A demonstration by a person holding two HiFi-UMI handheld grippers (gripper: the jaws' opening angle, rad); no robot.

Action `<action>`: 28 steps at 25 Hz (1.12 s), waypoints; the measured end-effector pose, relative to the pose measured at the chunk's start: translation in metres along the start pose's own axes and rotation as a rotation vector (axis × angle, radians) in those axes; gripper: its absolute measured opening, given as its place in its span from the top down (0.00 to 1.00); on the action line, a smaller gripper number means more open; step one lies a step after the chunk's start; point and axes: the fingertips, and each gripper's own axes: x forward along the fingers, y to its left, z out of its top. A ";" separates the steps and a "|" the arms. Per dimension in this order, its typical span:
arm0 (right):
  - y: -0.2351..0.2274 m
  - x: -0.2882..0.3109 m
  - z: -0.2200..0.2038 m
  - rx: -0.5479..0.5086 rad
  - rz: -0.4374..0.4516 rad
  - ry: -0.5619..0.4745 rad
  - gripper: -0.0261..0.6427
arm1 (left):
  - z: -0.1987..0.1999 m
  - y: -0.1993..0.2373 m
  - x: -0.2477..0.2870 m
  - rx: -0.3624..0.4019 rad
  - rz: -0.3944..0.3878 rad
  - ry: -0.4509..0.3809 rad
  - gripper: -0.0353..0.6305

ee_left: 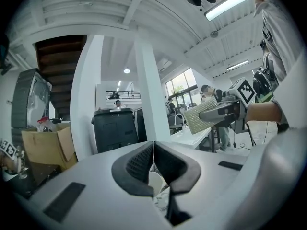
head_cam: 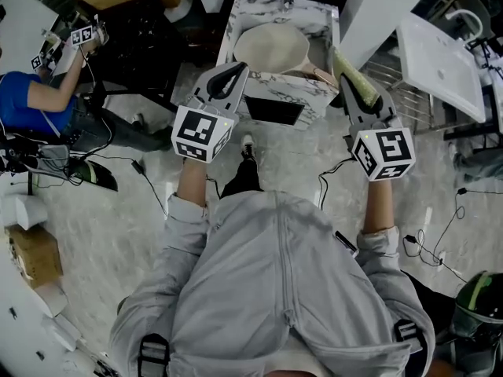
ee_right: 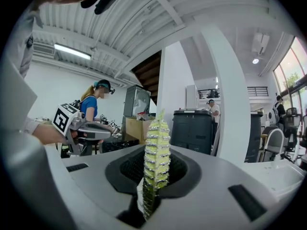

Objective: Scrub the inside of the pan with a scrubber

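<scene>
A cream pan (head_cam: 272, 47) rests in the marble-patterned sink (head_cam: 245, 16) ahead of me. Both grippers are held up in the air, short of the sink. My left gripper (head_cam: 235, 72) is shut, and nothing shows between its pads (ee_left: 139, 163) in the left gripper view. My right gripper (head_cam: 348, 82) is shut on a yellow-green scrubber (head_cam: 355, 77). In the right gripper view the scrubber (ee_right: 156, 152) stands edge-on between the jaws. From the left gripper view I see the scrubber (ee_left: 200, 116) flat-on, held by the right gripper (ee_left: 211, 115). The pan is outside both gripper views.
A person in blue (head_cam: 31, 100) sits at the left with another gripper pair. Cables (head_cam: 428, 246) trail over the floor. A white panel (head_cam: 440, 61) and a wire rack (head_cam: 397, 93) stand right of the sink. A black bin (ee_left: 115, 128) and a white column (ee_left: 148, 90) are in front.
</scene>
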 end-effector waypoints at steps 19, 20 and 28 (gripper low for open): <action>-0.045 0.207 0.042 -0.013 -0.095 0.018 0.84 | -0.011 0.196 0.126 -0.025 -0.028 -0.014 0.91; -0.045 0.213 0.043 -0.014 -0.097 0.022 0.84 | -0.014 0.202 0.129 -0.032 -0.028 -0.011 0.91; -0.045 0.269 0.035 -0.015 -0.106 0.062 0.84 | -0.030 0.244 0.159 -0.050 -0.055 0.004 0.91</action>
